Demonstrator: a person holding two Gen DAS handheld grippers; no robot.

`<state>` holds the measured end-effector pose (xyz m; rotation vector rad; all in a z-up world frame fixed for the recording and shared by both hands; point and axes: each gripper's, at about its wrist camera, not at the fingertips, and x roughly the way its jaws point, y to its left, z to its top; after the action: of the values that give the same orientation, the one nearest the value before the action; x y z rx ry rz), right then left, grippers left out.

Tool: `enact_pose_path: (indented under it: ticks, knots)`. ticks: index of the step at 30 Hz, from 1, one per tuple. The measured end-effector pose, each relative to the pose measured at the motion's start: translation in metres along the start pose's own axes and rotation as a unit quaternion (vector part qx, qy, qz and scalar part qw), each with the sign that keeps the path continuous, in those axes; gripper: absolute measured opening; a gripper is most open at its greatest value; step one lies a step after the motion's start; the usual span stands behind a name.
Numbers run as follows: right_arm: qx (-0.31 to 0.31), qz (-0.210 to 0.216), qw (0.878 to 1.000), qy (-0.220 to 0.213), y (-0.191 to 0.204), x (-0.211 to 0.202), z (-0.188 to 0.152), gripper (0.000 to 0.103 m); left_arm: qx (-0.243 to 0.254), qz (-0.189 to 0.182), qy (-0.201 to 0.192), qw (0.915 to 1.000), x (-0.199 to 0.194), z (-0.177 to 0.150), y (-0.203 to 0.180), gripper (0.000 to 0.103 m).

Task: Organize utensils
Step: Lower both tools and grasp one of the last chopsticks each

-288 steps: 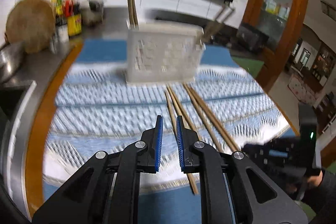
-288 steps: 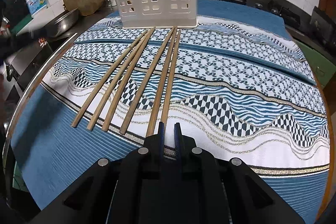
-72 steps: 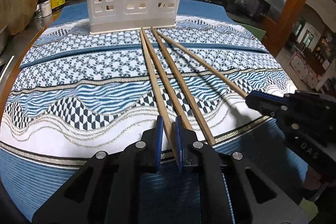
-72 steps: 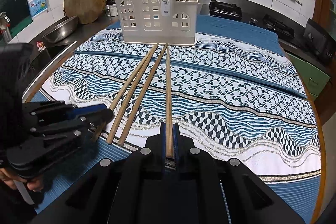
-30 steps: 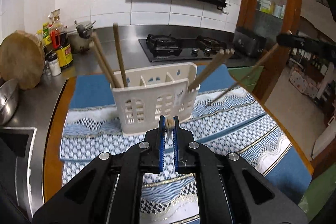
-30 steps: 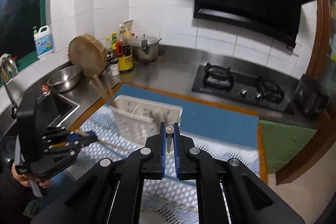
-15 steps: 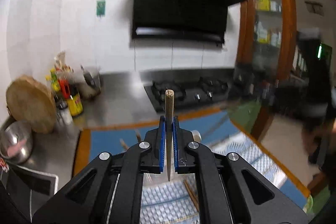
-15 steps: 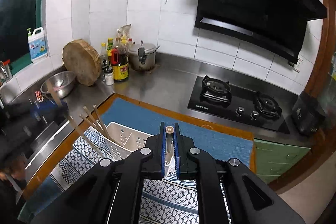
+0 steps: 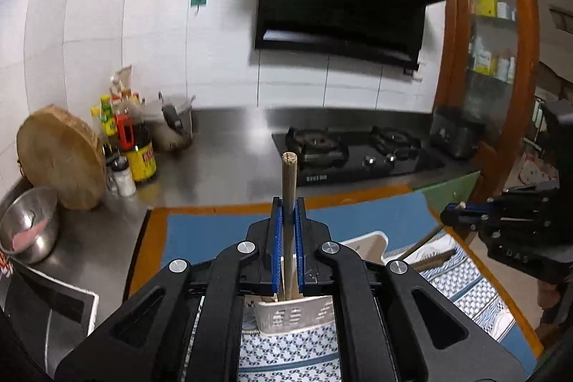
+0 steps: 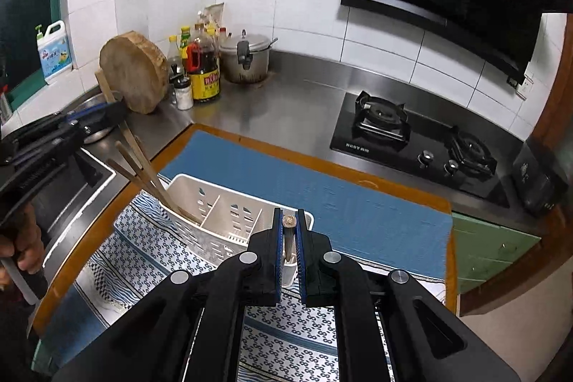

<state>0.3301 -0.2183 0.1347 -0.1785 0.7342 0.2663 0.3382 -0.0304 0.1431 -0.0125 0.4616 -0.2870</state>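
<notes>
While both pairs of blue pads are clenched, each on a single wooden chopstick, the job stands at the delivery step; the left gripper (image 9: 288,217) holds its chopstick (image 9: 288,178) upright, the cut end standing well above the pads and the lower part running down between them toward the white utensil holder (image 9: 369,242) beneath; the right gripper (image 10: 289,231) pinches its own chopstick (image 10: 288,221) close to the top, so that little more than the round end shows, the shaft pointing down over the right-hand end of the utensil holder (image 10: 229,203). Outward from the fingers, the holder sits on a patterned blue-and-white cloth (image 10: 150,249) over the table; its left compartment already carries several chopsticks (image 10: 143,170) leaning out to the left, while the middle compartment looks empty; whether either held tip has entered a slot I cannot tell, since the gripper bodies hide it.

The next move, as I judge it, calls for lining each stick above an open compartment, lowering until the tip is inside the wall, then releasing; the risk is a tip catching on a divider or the rim; the left stick, gripped lower down, may swing more as it drops.
</notes>
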Motion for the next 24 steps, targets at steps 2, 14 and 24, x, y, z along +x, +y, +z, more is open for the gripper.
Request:
enact_pose_path:
  ticks: [2, 14, 24]
  knots:
    - [0.004, 0.001, 1.000, -0.005, -0.001, 0.000, 0.000, 0.009, -0.001, 0.005, 0.001, 1.0000, 0.003, -0.003, 0.002, 0.007]
    - [0.033, 0.001, 0.998, -0.054, -0.016, -0.057, -0.046, 0.024, -0.001, -0.012, -0.041, 0.9991, -0.059, -0.014, -0.011, 0.023]
    - [0.027, 0.019, 0.999, -0.003, 0.029, -0.042, -0.175, 0.024, -0.012, -0.038, 0.026, 0.9989, -0.089, -0.127, -0.025, 0.032]
